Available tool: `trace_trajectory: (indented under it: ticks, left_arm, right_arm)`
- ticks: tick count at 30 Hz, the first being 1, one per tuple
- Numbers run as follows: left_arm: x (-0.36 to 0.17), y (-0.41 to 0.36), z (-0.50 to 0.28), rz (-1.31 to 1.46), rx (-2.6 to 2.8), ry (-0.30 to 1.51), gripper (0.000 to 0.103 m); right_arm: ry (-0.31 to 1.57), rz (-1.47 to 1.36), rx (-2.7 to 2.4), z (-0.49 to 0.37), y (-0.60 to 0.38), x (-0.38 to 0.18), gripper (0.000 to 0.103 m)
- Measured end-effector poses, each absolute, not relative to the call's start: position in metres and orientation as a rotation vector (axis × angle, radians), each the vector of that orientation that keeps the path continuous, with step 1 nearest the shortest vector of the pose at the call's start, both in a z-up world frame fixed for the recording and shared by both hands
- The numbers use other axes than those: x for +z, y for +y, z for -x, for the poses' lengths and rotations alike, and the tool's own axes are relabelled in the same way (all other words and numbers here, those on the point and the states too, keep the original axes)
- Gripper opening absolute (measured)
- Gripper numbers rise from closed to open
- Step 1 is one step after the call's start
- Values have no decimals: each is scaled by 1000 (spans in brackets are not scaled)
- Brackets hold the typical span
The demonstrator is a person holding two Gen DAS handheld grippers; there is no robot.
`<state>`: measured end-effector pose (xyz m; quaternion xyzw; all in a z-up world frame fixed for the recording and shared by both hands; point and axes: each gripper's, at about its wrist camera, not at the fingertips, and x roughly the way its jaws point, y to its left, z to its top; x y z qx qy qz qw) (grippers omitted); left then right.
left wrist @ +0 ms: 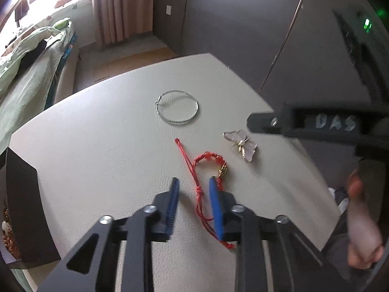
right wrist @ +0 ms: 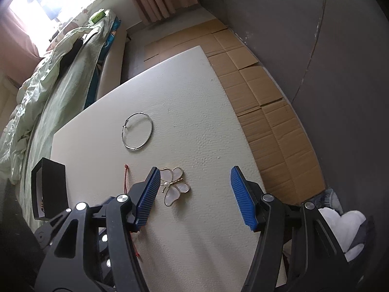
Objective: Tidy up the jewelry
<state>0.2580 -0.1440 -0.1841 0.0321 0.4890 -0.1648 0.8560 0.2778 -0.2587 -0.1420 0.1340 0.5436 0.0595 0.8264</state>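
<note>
A red braided cord bracelet [left wrist: 209, 157] with a gold charm lies on the white table [left wrist: 97, 146]. Its knotted tails run between the blue pads of my left gripper [left wrist: 194, 180]; the pads stand slightly apart and do not press the cord. A pearly butterfly brooch [right wrist: 175, 186] with a gold frame lies just right of the left finger of my right gripper [right wrist: 195, 169], whose jaws are wide apart with nothing gripped. The brooch [left wrist: 242, 146] sits right of the bracelet. A silver hoop [left wrist: 177, 107] lies farther back. One end of the red cord [right wrist: 127, 177] shows left of the right gripper.
An open black jewelry box [right wrist: 48, 189] stands at the table's left edge, with beads inside [left wrist: 9, 233]. Flattened cardboard [right wrist: 267, 112] covers the floor to the right. A bed with green bedding [right wrist: 60, 73] lies to the left. A hand [left wrist: 362, 231] holds the right gripper's handle.
</note>
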Motion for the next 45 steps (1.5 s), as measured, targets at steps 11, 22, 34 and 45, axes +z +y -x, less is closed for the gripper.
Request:
trace_trajectory:
  ticks: [11, 22, 34, 45]
  left_arm:
    - [-186, -152, -246, -175, -311, 975, 2]
    - [-149, -107, -245, -19, -287, 927, 2]
    - [-110, -63, -238, 82, -248, 856, 2]
    - [-69, -11, -218, 171, -193, 772, 3]
  right_arm:
    - [1155, -255, 160, -276, -247, -141, 61]
    - [1164, -146, 163, -282, -224, -149, 61]
    - [1129, 113, 136, -281, -182, -158, 34]
    - [1133, -9, 224, -274, -185, -142, 9]
